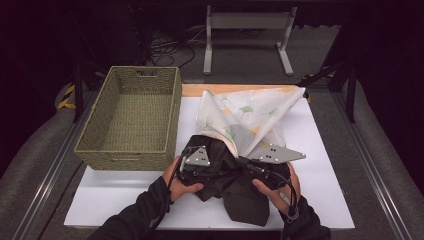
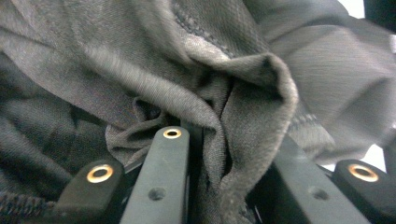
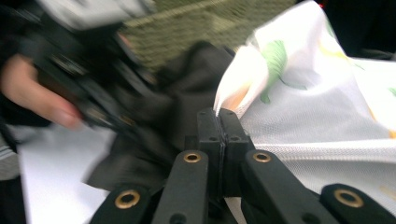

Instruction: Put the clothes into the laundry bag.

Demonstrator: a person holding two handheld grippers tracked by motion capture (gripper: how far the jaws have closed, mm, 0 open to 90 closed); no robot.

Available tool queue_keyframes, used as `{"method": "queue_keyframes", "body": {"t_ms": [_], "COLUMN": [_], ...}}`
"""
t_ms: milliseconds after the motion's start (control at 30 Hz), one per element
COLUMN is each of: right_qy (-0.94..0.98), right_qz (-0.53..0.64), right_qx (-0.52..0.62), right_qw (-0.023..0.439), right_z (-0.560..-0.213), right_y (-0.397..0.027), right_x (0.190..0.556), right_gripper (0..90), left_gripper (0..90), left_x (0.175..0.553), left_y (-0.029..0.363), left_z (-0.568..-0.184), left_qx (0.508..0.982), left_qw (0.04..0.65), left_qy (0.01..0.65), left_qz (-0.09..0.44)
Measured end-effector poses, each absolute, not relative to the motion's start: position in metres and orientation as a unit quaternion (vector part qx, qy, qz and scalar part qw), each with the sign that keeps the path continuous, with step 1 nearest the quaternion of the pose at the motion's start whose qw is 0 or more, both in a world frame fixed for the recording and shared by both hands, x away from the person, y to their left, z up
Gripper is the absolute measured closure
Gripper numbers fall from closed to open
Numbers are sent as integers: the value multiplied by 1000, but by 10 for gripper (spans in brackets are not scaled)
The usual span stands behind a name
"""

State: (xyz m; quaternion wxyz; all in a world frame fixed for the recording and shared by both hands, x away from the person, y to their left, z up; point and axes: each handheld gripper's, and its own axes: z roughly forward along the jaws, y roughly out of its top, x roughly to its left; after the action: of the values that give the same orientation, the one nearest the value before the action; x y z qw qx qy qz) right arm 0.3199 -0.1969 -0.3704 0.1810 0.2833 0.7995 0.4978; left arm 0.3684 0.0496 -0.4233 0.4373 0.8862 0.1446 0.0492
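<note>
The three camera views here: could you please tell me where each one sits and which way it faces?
High view: above the person's side of the table, looking forward and down at the white board, wicker basket and both hands.
Left gripper view: on the left gripper, looking along its jaws into the dark garment.
Right gripper view: on the right gripper, jaws shut on the leaf-print cloth; the other hand shows beyond.
All three share the dark garment.

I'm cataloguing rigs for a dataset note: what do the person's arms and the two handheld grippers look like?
Dark long sleeves cover both forearms. Each gripper is black, with a grey three-cornered plate on top and a black cable trailing back. The right gripper has matte black jaws on arms with brass-coloured rivets; so does the left gripper.
</note>
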Motion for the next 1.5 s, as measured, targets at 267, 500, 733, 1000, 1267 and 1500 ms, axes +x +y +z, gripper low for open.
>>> {"method": "queue_keyframes", "body": {"t_ms": [267,500,733,1000,1267,1500], "right_qy": [833,851,853,858,860,843], "right_qz": [475,427,410,402,399,445], "right_qx": [248,272,284,277,278,253], "right_qw": [139,140,155,161,155,164], "right_z": [-379,-398,-402,-404,-410,-383], "right_y": [-174,-189,-198,-194,-188,-168], "right_x": [309,314,316,316,322,322], "right_gripper": [899,899,898,898,898,899], "left_gripper": [829,602,142,13,333,695], "left_x": [375,372,350,353,364,353], "left_y": [34,53,75,50,31,54], "left_z": [-436,-429,-412,-454,-462,-434], "left_qx": [836,823,854,907,887,863], "left_qw": [486,513,466,373,374,432], "left_qy": [235,224,203,181,226,222], "left_qz": [96,89,113,71,149,136]}}
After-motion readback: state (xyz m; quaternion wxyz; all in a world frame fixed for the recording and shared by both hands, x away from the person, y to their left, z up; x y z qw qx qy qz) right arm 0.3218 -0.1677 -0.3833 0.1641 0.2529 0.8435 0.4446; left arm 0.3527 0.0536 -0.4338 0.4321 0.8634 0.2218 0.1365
